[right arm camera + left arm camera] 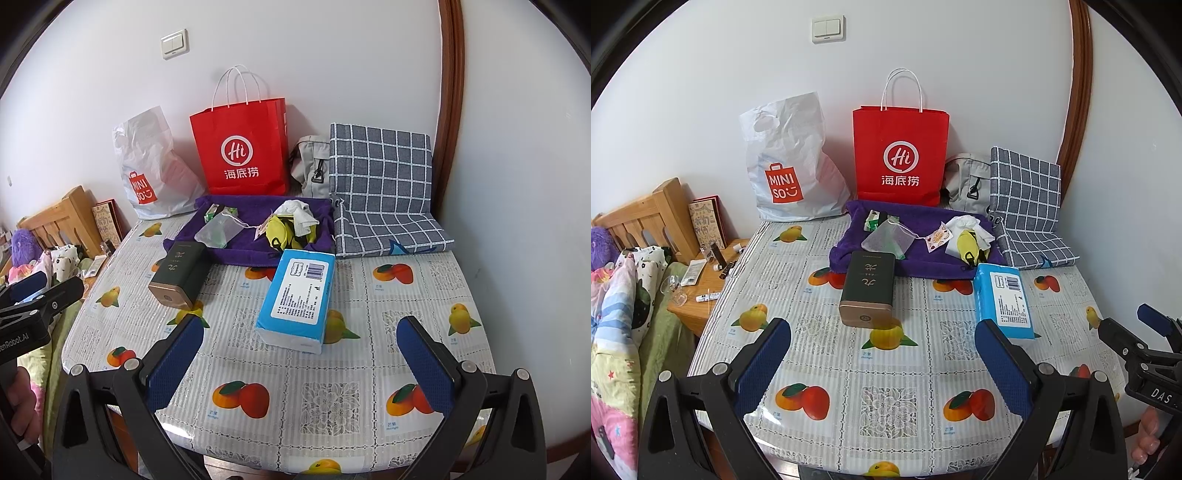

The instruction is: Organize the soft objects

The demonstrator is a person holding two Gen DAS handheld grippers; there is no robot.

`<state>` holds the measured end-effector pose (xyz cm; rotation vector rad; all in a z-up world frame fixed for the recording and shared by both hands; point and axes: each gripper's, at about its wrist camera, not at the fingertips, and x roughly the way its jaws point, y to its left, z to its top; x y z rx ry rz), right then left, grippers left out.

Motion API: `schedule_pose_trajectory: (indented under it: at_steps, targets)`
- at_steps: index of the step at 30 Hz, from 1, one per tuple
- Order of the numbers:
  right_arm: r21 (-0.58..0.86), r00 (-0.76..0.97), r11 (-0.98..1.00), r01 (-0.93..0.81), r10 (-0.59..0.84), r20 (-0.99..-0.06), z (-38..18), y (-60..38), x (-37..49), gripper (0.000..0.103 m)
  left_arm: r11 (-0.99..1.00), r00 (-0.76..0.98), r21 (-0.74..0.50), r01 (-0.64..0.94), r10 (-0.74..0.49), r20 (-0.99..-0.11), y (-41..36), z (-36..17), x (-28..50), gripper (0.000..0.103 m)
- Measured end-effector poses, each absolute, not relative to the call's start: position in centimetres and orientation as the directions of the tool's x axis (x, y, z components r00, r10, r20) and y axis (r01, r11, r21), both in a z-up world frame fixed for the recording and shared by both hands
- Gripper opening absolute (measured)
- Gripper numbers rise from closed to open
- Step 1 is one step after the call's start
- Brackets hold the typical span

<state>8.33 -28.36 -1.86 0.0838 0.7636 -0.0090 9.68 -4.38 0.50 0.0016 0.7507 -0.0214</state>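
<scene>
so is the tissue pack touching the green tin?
Apart. In the right wrist view a wide strip of tablecloth shows between the tissue pack and the green tin.

Table cover (332, 369): glossy clear plastic over lace-look fruit print. Purple towel (243, 251) at 12 o'clock: fuzzy matt cloth. Tissue pack (297, 299): smooth, slightly shiny blue plastic wrap, white paper label. Dark box (868, 288): matt green sides, brushed metallic bronze end. Red bag (900, 155): matt paper, white cord handles. White bag (792, 166) at 11 o'clock: crinkled thin plastic. Checked cushion (384, 173) at 1 o'clock: woven cloth. Left gripper pads (764, 362): blue, textured rubbery finish; frame black matt plastic. Headboard (650, 218) at 9 o'clock: varnished wood.
</scene>
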Motion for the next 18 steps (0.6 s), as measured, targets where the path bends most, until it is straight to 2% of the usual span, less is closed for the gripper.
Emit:
schedule_pose_trajectory:
  at_steps: [18]
  targets:
    - [0.073,0.727,0.997,0.041,0.020,-0.687,-1.42,-28.31,7.88,0.103,1.000,0.731,-0.009,0.022,-0.022,-0.682,-4.18,0.57,9.57,0.101]
